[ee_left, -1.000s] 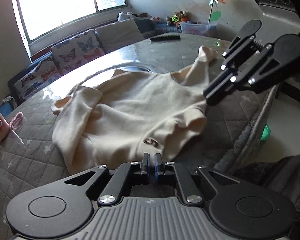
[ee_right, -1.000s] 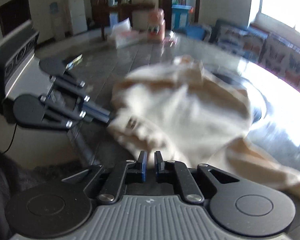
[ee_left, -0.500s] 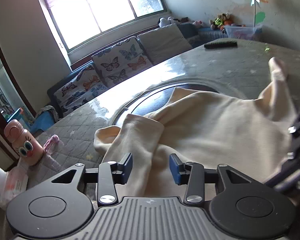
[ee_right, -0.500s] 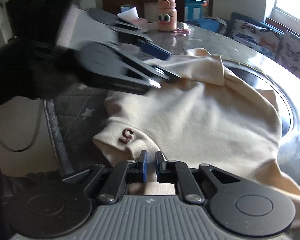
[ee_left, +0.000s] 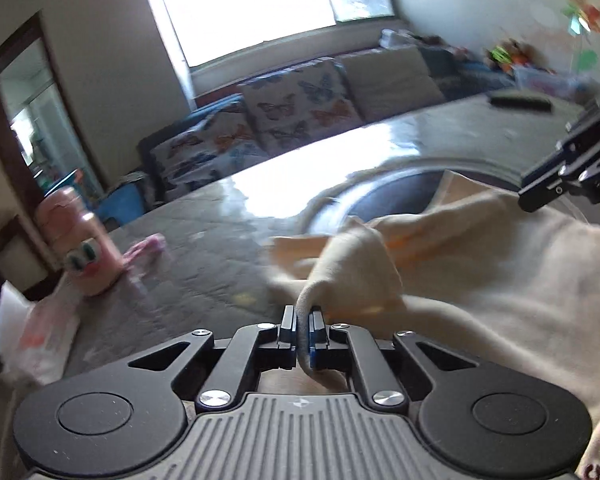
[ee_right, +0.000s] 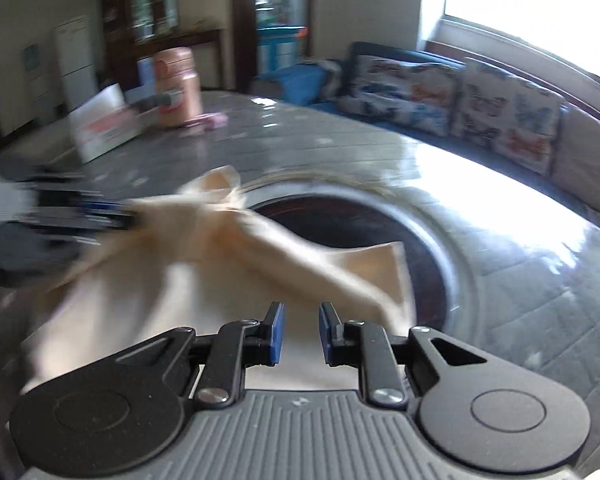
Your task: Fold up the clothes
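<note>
Closest to me, my left gripper [ee_left: 303, 330] has its jaws pinched tight on a fold of the cream sweater [ee_left: 480, 276], the cloth running up between the blue pads and bunching into a hump just beyond them. My right gripper [ee_right: 300, 334] is different: its jaws are parting right now, a narrow gap between the blue pads, and the sweater lies under and past them without being pressed by either pad. The sweater sprawls across the table [ee_left: 204, 256], covered in grey quilted cloth, one part draped over the dark round inset [ee_right: 340, 220] in the middle. In the left view I catch the right gripper's dark fingers hanging over the sweater's far edge; in the right view the left gripper is a blur at the sweater's left side. Further out, a pink bottle with cartoon eyes [ee_left: 84, 252] stands on the table beside a white packet [ee_right: 104, 126]. A dark remote [ee_left: 520, 102] lies near the far rim. Behind, butterfly-print cushions [ee_left: 300, 108] under a bright window [ee_left: 268, 4].
</note>
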Available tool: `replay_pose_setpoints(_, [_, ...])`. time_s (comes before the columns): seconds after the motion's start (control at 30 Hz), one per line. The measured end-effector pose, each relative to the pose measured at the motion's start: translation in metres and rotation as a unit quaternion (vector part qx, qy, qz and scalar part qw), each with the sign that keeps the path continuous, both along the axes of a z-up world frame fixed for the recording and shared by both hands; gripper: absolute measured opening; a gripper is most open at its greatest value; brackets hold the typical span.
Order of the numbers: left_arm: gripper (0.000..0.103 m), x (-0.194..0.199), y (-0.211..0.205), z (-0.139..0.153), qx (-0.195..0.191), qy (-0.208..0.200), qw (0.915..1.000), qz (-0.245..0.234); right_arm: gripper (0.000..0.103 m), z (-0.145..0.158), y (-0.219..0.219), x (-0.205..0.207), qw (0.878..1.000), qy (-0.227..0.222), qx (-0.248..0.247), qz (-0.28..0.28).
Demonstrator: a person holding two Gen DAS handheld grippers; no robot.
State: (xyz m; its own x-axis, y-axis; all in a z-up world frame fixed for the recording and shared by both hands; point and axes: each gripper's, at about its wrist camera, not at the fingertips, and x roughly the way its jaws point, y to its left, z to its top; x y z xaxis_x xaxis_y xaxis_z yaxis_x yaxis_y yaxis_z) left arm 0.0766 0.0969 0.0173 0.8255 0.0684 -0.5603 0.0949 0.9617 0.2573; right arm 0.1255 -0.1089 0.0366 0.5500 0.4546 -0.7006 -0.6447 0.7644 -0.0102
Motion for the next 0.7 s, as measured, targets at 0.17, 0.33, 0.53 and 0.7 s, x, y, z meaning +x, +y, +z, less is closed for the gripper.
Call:
replay_pose_setpoints(0.17, [0.01,-0.017,0.071,0.004,-0.027,0.01,0.9915,0.127,0.019,-0.014,-0.006,0.042,0.999,0.004,0.001,-0.052])
replay_pose_setpoints(0.33, [0.016,-0.033,0.12,-0.008,-0.026,0.045,0.9739,0.221,0.021,-0.029,-0.013,0.067,0.996,0.018,0.006,-0.085])
replay_pose_setpoints(0.53, [0.04,-0.027,0.114,0.001,-0.037,0.034,0.9778,0.203,0.024,-0.037,-0.007,0.082,0.996,0.025,0.014,-0.081])
replay_pose_setpoints(0.7, [0.042,0.009,0.071,0.008,-0.06,0.025,0.9908,0.118,0.017,-0.04,0.002,0.088,0.997,0.023,-0.001,-0.073])
